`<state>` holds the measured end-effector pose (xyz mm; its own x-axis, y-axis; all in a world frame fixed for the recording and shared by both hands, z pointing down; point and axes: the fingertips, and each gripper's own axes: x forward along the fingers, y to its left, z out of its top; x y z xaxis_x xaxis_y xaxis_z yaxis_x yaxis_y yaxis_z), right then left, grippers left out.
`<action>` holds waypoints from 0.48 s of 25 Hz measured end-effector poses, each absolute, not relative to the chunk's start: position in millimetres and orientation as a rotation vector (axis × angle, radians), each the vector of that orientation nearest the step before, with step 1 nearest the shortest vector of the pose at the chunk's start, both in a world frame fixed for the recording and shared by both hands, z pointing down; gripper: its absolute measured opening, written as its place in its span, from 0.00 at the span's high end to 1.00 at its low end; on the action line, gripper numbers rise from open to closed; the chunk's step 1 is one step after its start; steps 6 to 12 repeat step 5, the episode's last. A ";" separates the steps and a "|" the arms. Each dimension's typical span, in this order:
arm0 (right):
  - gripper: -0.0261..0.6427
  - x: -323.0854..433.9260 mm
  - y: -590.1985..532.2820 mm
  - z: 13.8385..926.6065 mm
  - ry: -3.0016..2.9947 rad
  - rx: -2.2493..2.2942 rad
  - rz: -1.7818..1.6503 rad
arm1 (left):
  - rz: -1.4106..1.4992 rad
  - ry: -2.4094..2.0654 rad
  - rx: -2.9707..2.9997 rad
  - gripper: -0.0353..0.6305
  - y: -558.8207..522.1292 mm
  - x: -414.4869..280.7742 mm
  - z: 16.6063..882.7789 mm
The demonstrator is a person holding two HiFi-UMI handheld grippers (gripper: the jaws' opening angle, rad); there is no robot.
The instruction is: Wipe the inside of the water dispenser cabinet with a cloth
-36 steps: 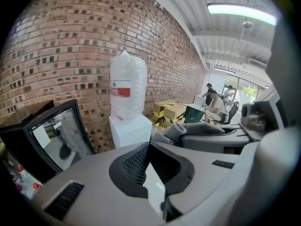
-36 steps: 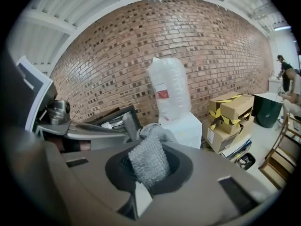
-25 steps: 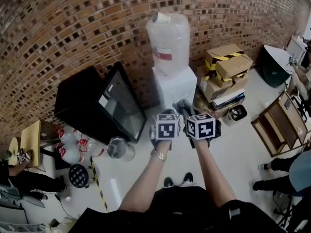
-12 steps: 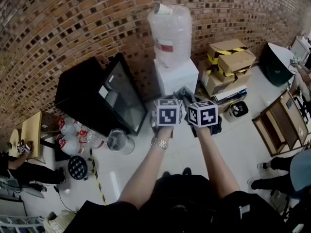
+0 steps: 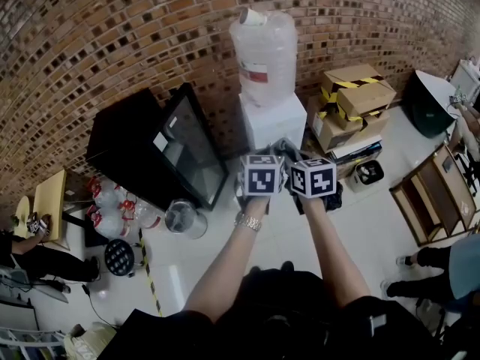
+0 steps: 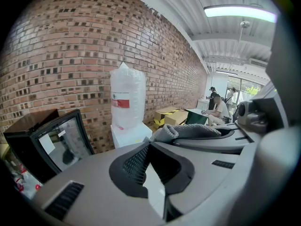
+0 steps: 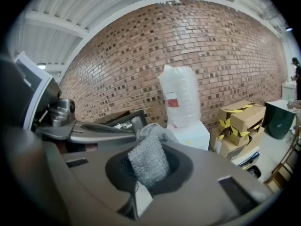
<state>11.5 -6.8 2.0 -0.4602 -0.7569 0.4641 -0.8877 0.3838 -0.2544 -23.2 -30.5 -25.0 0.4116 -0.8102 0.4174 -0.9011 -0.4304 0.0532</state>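
The white water dispenser [image 5: 271, 122] stands against the brick wall with a clear bottle [image 5: 262, 51] on top; its front looks closed. Both grippers are held side by side in front of it, well short of it. My right gripper [image 5: 311, 177] is shut on a grey knitted cloth [image 7: 149, 159], which sticks up past the jaws [image 5: 283, 151]. My left gripper [image 5: 260, 177] is shut with nothing in it. In the left gripper view the dispenser [image 6: 129, 133] is ahead and the cloth [image 6: 188, 132] lies on the right gripper beside it.
A black cabinet [image 5: 127, 152] with its glass door [image 5: 195, 152] swung open stands left of the dispenser. Taped cardboard boxes [image 5: 352, 96] are stacked to its right. Water bottles [image 5: 112, 216] and a glass jar [image 5: 184, 227] sit on the floor at left; a wooden rack [image 5: 431, 193] is at right.
Both grippers have edged slightly up and toward the dispenser, still side by side. The cloth stays in the right gripper.
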 end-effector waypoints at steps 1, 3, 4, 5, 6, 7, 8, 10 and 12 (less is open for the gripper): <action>0.93 12.9 -7.4 2.1 -2.374 1.452 0.695 | 0.482 -1.492 2.403 0.94 -30.5 -21.8 -25.5; 0.93 14.3 -8.7 2.4 -2.374 1.454 0.699 | 0.479 -1.487 2.409 0.94 -30.8 -19.8 -26.2; 0.93 14.6 -9.4 2.5 -2.374 1.454 0.701 | 0.479 -1.486 2.411 0.94 -31.0 -19.3 -26.4; 0.93 14.7 -10.2 2.6 -2.375 1.454 0.702 | 0.479 -1.484 2.412 0.94 -31.3 -18.8 -26.6; 0.93 14.7 -10.2 2.6 -2.375 1.454 0.702 | 0.479 -1.484 2.412 0.94 -31.3 -18.8 -26.6; 0.93 14.7 -10.2 2.6 -2.375 1.454 0.702 | 0.479 -1.484 2.412 0.94 -31.3 -18.8 -26.6; 0.93 14.7 -10.2 2.6 -2.375 1.454 0.702 | 0.479 -1.484 2.412 0.94 -31.3 -18.8 -26.6; 0.93 14.7 -10.2 2.6 -2.375 1.454 0.702 | 0.479 -1.484 2.412 0.94 -31.3 -18.8 -26.6; 0.93 14.7 -10.2 2.6 -2.375 1.454 0.702 | 0.479 -1.484 2.412 0.94 -31.3 -18.8 -26.6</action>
